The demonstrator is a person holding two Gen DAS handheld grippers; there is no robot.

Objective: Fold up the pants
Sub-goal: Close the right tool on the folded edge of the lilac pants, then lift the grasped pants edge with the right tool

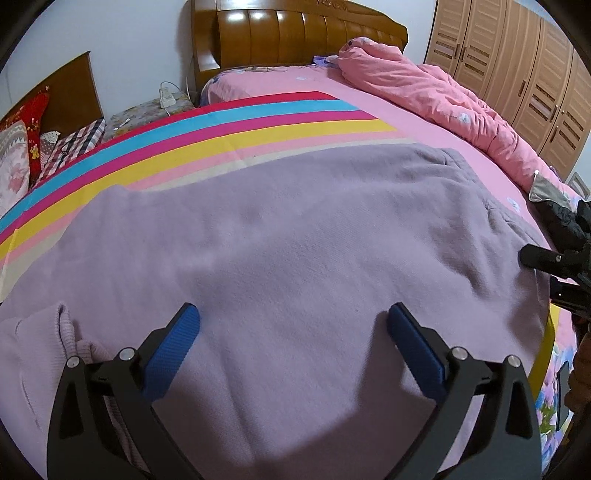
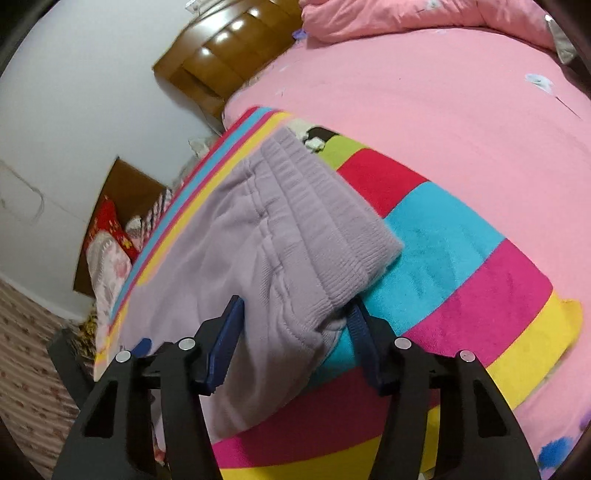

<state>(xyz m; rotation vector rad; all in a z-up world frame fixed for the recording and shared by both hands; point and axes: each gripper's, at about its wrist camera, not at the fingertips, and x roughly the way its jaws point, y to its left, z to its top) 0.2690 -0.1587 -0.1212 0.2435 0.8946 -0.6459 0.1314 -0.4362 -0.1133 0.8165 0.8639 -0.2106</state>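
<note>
Lilac pants (image 1: 295, 236) spread flat over a rainbow-striped blanket (image 1: 207, 125) on a bed with a pink sheet (image 1: 436, 122), ribbed waistband (image 2: 332, 221) toward the right side, ribbed cuff (image 1: 62, 332) bunched at the near left. Left tongs (image 1: 293, 317) poised just above the pant fabric, blue pads (image 1: 177, 347) spread wide, nothing between them but the flat cloth beneath, no grip on anything. Right tongs (image 2: 295, 325) straddling the near corner of the waistband, jaws about half open, one pad against the top of the fabric and the other tucked under the waistband's edge; cannot tell whether the pads press firmly, fold of cloth plainly lying between them. Same right tongs visible in the left wrist view as a dark tip at the far right edge of the pants. Crumpled pink duvet (image 1: 443, 96) heaped along the far side of the bed, wooden headboard (image 1: 295, 33) behind, wardrobe (image 1: 524, 62) to the right, patterned pillows (image 1: 22, 147) stacked on the left.
</note>
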